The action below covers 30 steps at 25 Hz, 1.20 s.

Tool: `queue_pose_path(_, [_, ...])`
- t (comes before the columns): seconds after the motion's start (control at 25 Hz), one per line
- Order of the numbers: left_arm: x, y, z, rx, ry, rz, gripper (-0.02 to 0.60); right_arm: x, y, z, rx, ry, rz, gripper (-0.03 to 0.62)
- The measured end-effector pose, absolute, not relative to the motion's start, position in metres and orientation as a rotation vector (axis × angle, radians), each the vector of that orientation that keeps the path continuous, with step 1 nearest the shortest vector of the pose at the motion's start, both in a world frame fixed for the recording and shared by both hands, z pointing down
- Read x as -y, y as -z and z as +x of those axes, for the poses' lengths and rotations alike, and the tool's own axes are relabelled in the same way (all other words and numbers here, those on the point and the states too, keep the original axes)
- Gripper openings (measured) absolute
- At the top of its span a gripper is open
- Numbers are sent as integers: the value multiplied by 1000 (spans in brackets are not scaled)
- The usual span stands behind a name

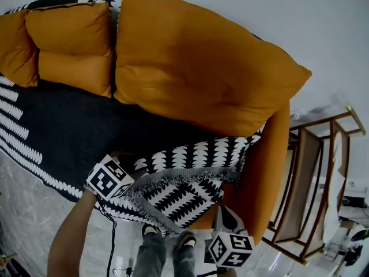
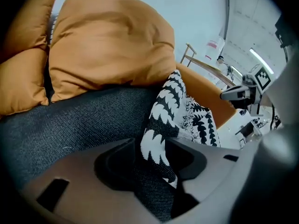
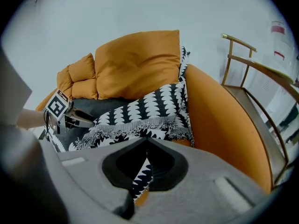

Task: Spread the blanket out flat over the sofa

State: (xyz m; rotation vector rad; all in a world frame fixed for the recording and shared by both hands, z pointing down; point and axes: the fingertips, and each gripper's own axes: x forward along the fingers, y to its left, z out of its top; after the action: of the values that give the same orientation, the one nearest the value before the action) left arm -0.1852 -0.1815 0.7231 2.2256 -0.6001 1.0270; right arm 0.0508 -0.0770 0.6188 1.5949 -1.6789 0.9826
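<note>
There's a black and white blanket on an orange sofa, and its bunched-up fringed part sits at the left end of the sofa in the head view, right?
Not quite: the head view shows the bunched-up fringed part of the blanket at the right end of the sofa, not the left. The colours are as you said.

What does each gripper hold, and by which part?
Right gripper pinches the blanket by its patterned edge. Left gripper has a fold of the patterned border between its wide-set jaws; whether they grip it cannot be told.
</note>
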Motion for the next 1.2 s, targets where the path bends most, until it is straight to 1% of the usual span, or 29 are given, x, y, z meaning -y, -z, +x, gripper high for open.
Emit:
queue_pose_path(0.36, [183,-737,-177,437,-1104,2197,199,78,-619,57,1691,-989,1608,5])
queue_pose_path(0.64, [183,-742,-176,434,-1145,2187,193,75,-617,64,1690,-994,1616,5])
queue_pose_path(0.92, [185,-744,-178,434,-1198,2186,168,73,-615,76,1677,-993,1637,5])
queue_pose_path(1.2, [185,-742,-177,436,-1221,2175,101,71,-612,81,1673,-997,1650,5])
